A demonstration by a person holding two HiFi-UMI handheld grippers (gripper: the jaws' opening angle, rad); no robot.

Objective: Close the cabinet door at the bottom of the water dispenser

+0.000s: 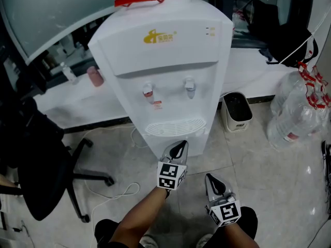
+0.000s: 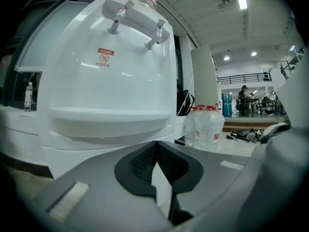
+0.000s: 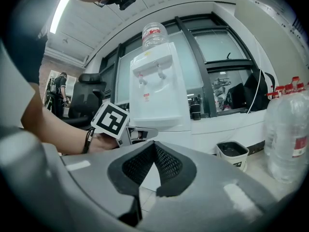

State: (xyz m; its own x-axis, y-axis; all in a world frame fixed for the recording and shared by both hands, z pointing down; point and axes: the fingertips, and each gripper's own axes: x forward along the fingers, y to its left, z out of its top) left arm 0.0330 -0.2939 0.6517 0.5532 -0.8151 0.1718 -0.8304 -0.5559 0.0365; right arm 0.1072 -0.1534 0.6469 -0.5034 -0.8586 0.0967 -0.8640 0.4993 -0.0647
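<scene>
We looked steeply down on a white dispenser [image 1: 170,61] standing on a tiled floor. Our left gripper [image 1: 180,145] sat low at its front, just under the drip tray [image 1: 175,127]. Its jaws were pressed together on nothing, which we judged made a blunt tip for pushing rather than grasping.

The door was at the dispenser's foot, hidden from the head view by the bulging front. In the left gripper view a white panel [image 2: 91,151] below the tray was probably the door. We could not tell whether it was ajar or flush.

Our right gripper [image 1: 210,179] hung further back and to the right, well apart from the dispenser. Its jaws were also together and empty, seemingly kept clear because one pusher would do.
</scene>
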